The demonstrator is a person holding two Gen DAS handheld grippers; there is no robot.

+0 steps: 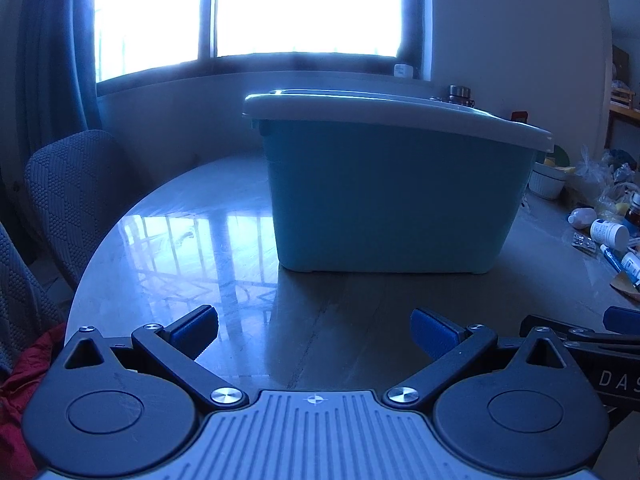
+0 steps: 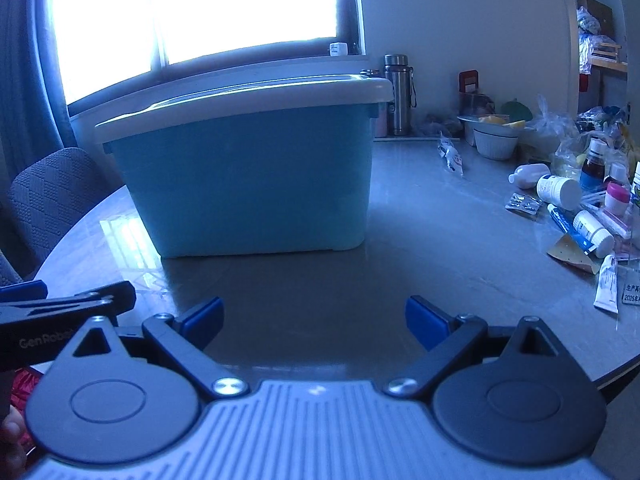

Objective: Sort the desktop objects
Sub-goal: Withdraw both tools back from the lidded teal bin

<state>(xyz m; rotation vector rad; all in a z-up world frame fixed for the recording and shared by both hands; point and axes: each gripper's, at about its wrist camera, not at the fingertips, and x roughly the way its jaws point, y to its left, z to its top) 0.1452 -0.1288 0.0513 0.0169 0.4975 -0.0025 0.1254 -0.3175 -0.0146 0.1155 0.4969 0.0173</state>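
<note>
A light blue storage box (image 1: 392,196) (image 2: 244,184) with a white lid (image 1: 384,114) (image 2: 248,100) shut on it stands on the round table straight ahead. My left gripper (image 1: 314,334) hangs open near the table's front edge, nothing between its blue pads. My right gripper (image 2: 314,320) is open beside it, also holding nothing. A heap of small items lies to the right: white pill bottles (image 2: 558,190) (image 1: 610,232), a blue tube (image 2: 568,228), a blister pack (image 2: 522,202), a brown syrup bottle (image 2: 592,168) and sachets (image 2: 606,284).
The glossy grey table (image 2: 420,248) (image 1: 192,248) has free surface between the grippers and the box. A white bowl (image 2: 496,140), plastic bags (image 2: 556,124) and a steel flask (image 2: 398,94) stand at the back right. A grey chair (image 1: 68,188) sits at the left. A red cloth (image 1: 16,392) lies below.
</note>
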